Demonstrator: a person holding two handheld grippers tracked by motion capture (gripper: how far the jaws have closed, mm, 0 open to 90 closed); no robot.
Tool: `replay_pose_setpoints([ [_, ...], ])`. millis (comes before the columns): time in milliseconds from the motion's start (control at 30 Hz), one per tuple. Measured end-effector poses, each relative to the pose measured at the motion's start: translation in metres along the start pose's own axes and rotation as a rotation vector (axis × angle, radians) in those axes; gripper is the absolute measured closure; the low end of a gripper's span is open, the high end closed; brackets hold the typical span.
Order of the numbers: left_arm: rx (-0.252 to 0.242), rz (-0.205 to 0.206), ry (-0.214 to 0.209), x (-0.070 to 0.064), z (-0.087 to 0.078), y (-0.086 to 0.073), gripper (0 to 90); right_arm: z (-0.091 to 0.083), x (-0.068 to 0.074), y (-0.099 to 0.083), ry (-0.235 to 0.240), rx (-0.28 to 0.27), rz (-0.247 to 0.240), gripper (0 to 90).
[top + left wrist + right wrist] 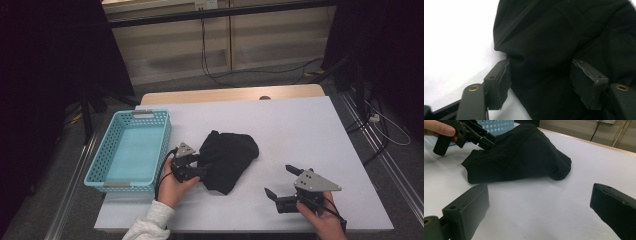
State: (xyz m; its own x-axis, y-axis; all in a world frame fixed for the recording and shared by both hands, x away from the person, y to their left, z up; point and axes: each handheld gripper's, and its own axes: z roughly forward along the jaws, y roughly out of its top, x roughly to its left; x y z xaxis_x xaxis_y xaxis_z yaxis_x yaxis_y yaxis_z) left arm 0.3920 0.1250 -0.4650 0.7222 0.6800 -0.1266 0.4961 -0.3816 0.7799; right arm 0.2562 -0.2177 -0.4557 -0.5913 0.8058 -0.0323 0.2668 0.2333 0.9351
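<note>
A crumpled black cloth garment is lying in a loose heap near the middle of the white table top, just right of the light blue perforated plastic basket, which is sitting at the table's left edge. In the left gripper view the garment is bulging between the two black jaws, which are standing spread on either side of a fold: the left-hand pad is lying against the fabric's edge and the right-hand pad is resting over the cloth, but they are not pressing together, so the fold is lying in the gap without being pinched. In the high view the left gripper is sitting at the garment's left border, held in the person's left hand, whose white sleeve is entering from the bottom. The right gripper is lying well apart from the garment, near the table's front edge, held in the person's right hand. In the right gripper view its jaws are standing wide apart over bare table, with the garment lying beyond them and the left gripper meeting the cloth's upper left edge.
</note>
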Motion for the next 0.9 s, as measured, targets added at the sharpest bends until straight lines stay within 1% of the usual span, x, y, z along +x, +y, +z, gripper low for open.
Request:
replay_pose_setpoints([
  [33,0.000,-0.011,-0.012,-0.002,0.002,0.000,46.1,0.000,0.001,0.000,-0.004,0.000,0.003,1.0],
  [67,0.000,-0.011,-0.012,-0.002,0.002,0.000,50.2,0.000,0.001,0.000,-0.004,0.000,0.003,1.0],
  [100,0.002,-0.030,-0.031,-0.003,0.003,0.001,51.4,0.000,0.000,0.000,-0.007,0.004,0.004,1.0],
  [133,0.002,-0.030,-0.031,-0.003,0.003,0.001,53.7,0.001,0.000,0.000,-0.006,0.005,0.005,1.0],
  [167,0.000,-0.039,-0.047,-0.004,0.004,0.001,57.9,0.001,0.000,0.000,-0.005,0.008,0.004,1.0],
  [200,-0.008,-0.042,-0.054,-0.005,0.004,0.001,60.1,0.001,0.000,0.000,-0.004,0.009,0.003,1.0],
  [233,-0.008,-0.042,-0.054,-0.005,0.004,0.001,62.1,0.002,0.001,0.001,-0.004,0.009,0.004,1.0],
  [267,-0.008,-0.039,-0.061,-0.006,0.005,0.002,62.1,0.002,0.001,0.001,-0.004,0.009,0.004,1.0],
  [300,-0.010,-0.043,-0.074,-0.008,0.005,0.003,67.6,0.003,0.001,0.002,-0.005,0.011,0.000,1.0],
  [333,-0.012,-0.044,-0.088,-0.010,0.005,0.004,69.7,0.004,0.001,0.002,-0.004,0.010,-0.003,1.0],
  [367,-0.009,-0.039,-0.098,-0.013,0.006,0.005,69.7,0.004,0.001,0.002,-0.004,0.010,-0.003,1.0],
  [433,-0.011,-0.031,-0.120,-0.017,0.007,0.007,74.6,0.005,0.001,0.003,-0.001,0.013,-0.005,1.0],
  [467,-0.011,-0.013,-0.124,-0.020,0.008,0.008,79.1,0.007,0.001,0.003,0.004,0.021,-0.012,1.1],
  [500,-0.013,-0.021,-0.131,-0.021,0.009,0.008,80.2,0.007,0.001,0.002,0.004,0.023,-0.016,1.3],
  [567,-0.018,-0.018,-0.135,-0.023,0.010,0.010,82.2,0.008,0.001,0.002,0.011,0.029,-0.013,1.4],
  [633,-0.018,-0.024,-0.140,-0.024,0.010,0.010,83.2,0.008,0.000,0.001,0.010,0.032,-0.017,1.4],
  [667,-0.026,-0.022,-0.156,-0.028,0.010,0.012,83.3,0.008,-0.001,0.001,0.010,0.031,-0.014,1.4],
  [700,-0.027,-0.013,-0.158,-0.029,0.010,0.013,83.6,0.008,-0.001,0.001,0.008,0.031,-0.008,1.4],
  [733,-0.027,-0.013,-0.158,-0.029,0.010,0.013,83.8,0.008,-0.002,0.002,0.007,0.028,-0.011,1.4],
  [767,-0.033,-0.003,-0.168,-0.033,0.010,0.015,84.0,0.008,-0.002,0.002,0.006,0.028,-0.009,1.4],
  [833,-0.036,0.004,-0.172,-0.036,0.010,0.016,84.6,0.009,-0.003,0.002,0.007,0.028,-0.009,1.4],
  [867,-0.040,0.018,-0.184,-0.038,0.010,0.018,84.7,0.010,-0.002,0.002,0.005,0.030,-0.009,1.5],
  [900,-0.040,0.018,-0.189,-0.040,0.009,0.019,84.8,0.010,-0.002,0.003,0.006,0.028,-0.013,1.6],
])
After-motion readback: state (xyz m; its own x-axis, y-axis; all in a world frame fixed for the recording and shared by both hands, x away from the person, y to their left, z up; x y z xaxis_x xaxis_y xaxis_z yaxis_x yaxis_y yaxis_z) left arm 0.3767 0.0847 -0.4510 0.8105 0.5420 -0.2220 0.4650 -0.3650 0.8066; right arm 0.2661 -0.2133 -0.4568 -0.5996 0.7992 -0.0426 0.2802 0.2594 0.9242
